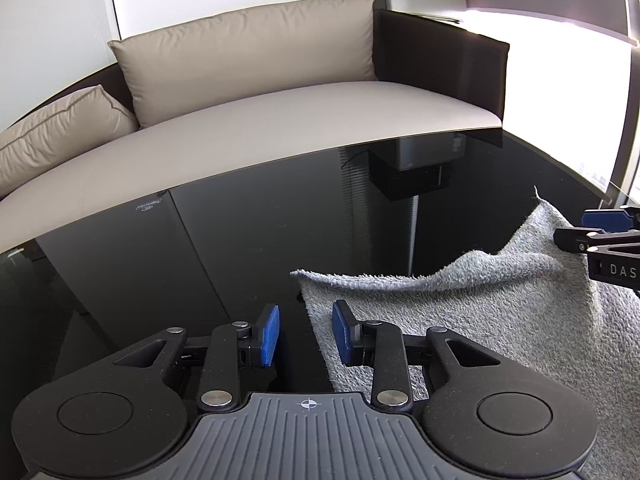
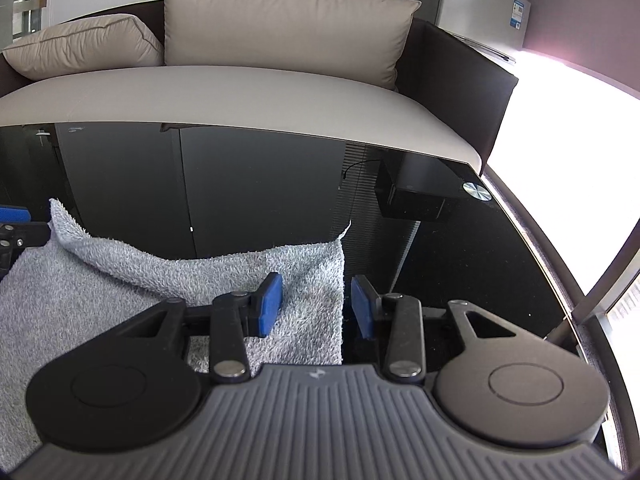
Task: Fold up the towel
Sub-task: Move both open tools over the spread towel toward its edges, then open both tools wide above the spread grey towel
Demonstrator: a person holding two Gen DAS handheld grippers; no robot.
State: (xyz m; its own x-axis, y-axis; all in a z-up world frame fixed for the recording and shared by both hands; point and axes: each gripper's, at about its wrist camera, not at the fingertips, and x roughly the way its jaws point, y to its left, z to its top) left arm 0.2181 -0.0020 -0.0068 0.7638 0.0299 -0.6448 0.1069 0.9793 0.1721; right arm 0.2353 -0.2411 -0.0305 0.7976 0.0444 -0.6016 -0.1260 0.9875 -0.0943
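Left wrist view shows the left tool (image 1: 306, 334) low over the glossy black tabletop (image 1: 200, 248), its blue pads spread apart with nothing pinched; the towel's left edge runs up between them, so one pad hangs over bare glass and the other over the cloth. The grey towel (image 1: 480, 320) lies on the tabletop with its far edge raised in a soft ridge that sags in the middle and rises to a peaked corner near the right tool (image 1: 600, 232), which enters at the frame's edge beside that corner. Right wrist view shows the right tool (image 2: 316, 306) with its pads also spread and gripping nothing; here the towel (image 2: 120, 280) has its right edge running between the pads, its near right corner lifted to a point just beyond them. At the towel's far left corner the left tool (image 2: 16, 224) shows as a blue pad and black linkage. Beyond the tabletop, behind the towel, stands a beige sofa (image 2: 240, 92) with cushions (image 2: 280, 24), and past it a small refrigerator (image 2: 480, 4).
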